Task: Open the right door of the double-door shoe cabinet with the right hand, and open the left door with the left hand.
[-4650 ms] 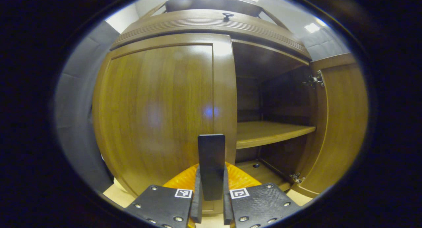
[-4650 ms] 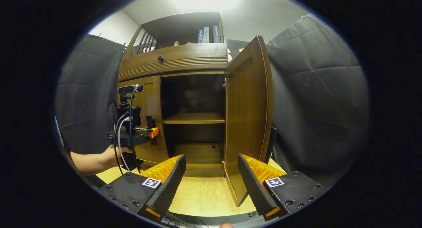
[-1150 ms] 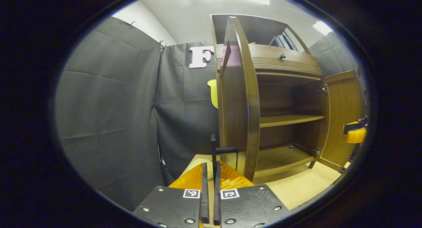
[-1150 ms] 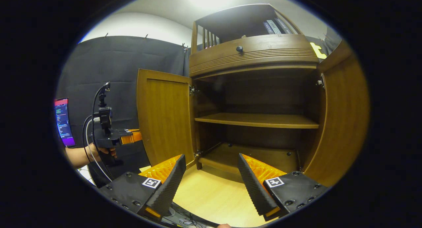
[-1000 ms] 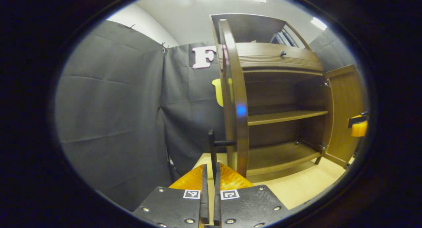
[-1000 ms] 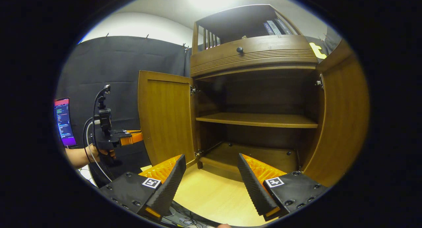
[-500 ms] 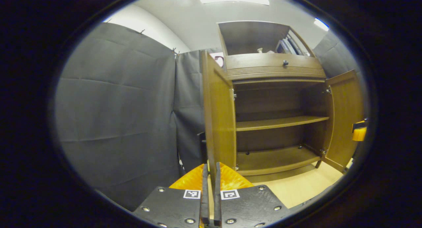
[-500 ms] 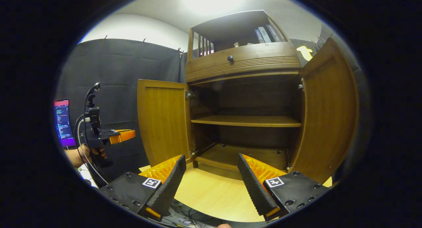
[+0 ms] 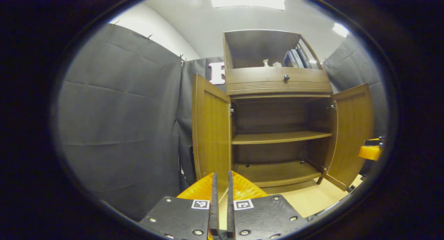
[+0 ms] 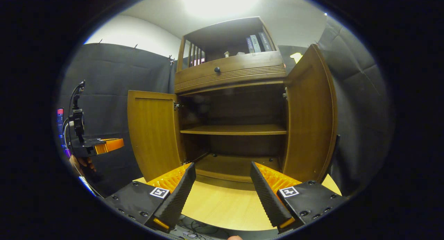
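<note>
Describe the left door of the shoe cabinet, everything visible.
The left door is a brown wood-look panel with a raised frame around a flat inset. It hangs upright on hinges at the cabinet's left side, swung wide open with its inner face toward the right gripper view. Neither gripper touches it; the left gripper sits back from its lower edge.

**Inspector:** Occlusions?

**Assistant:** In the right gripper view the hand holding the left gripper sits at the edge, only the fingers clear; the screen behind it is cut to a sliver.

**Inspector:** The left gripper view?

**Assistant:** The right gripper is clipped at the edge; its jaw state cannot be judged there. The left door hides its own outer face and handle.

**Inspector:** Upper shelf?

**Assistant:** The books and small pale items beside them are too small to identify.
</note>
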`<control>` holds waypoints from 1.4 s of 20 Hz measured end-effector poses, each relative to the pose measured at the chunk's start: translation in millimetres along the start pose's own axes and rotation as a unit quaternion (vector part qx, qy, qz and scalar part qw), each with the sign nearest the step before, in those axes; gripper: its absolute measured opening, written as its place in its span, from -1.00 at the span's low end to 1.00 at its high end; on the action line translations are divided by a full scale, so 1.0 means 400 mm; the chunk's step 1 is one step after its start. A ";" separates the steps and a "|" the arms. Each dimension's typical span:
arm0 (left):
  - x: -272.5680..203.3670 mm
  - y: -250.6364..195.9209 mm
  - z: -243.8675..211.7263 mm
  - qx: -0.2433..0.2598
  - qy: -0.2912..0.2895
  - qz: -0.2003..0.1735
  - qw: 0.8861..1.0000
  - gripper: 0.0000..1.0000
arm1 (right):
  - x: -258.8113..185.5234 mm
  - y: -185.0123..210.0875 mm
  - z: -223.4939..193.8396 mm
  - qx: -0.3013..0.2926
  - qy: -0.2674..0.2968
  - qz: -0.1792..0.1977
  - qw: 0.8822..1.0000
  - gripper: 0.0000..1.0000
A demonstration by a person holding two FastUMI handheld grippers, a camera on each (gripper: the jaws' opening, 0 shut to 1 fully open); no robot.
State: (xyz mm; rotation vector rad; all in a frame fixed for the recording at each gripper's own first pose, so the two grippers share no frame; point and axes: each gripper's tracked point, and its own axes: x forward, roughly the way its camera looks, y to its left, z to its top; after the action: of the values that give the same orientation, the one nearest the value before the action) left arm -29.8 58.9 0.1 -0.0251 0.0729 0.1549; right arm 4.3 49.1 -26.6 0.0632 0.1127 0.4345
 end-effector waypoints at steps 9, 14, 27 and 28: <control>0.003 0.001 0.032 -0.007 -0.019 0.003 1.000 0.29 | -0.048 -0.041 0.034 -0.005 -0.021 -0.061 0.998 0.98; -0.004 0.025 0.040 0.011 -0.025 0.020 0.999 0.93 | -0.058 -0.055 0.036 -0.004 -0.025 -0.081 0.996 0.98; -0.009 0.026 0.057 0.022 -0.032 0.012 0.999 0.93 | -0.077 -0.069 0.053 -0.015 -0.037 -0.108 0.993 0.98; -0.012 0.025 0.058 0.022 -0.032 0.011 0.999 0.93 | -0.077 -0.069 0.056 -0.016 -0.037 -0.109 0.993 0.98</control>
State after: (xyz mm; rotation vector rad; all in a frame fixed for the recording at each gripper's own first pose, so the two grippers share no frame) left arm -34.4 68.9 23.4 0.0236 0.0128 0.1768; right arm -9.2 10.3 -3.9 0.0358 0.0389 0.2159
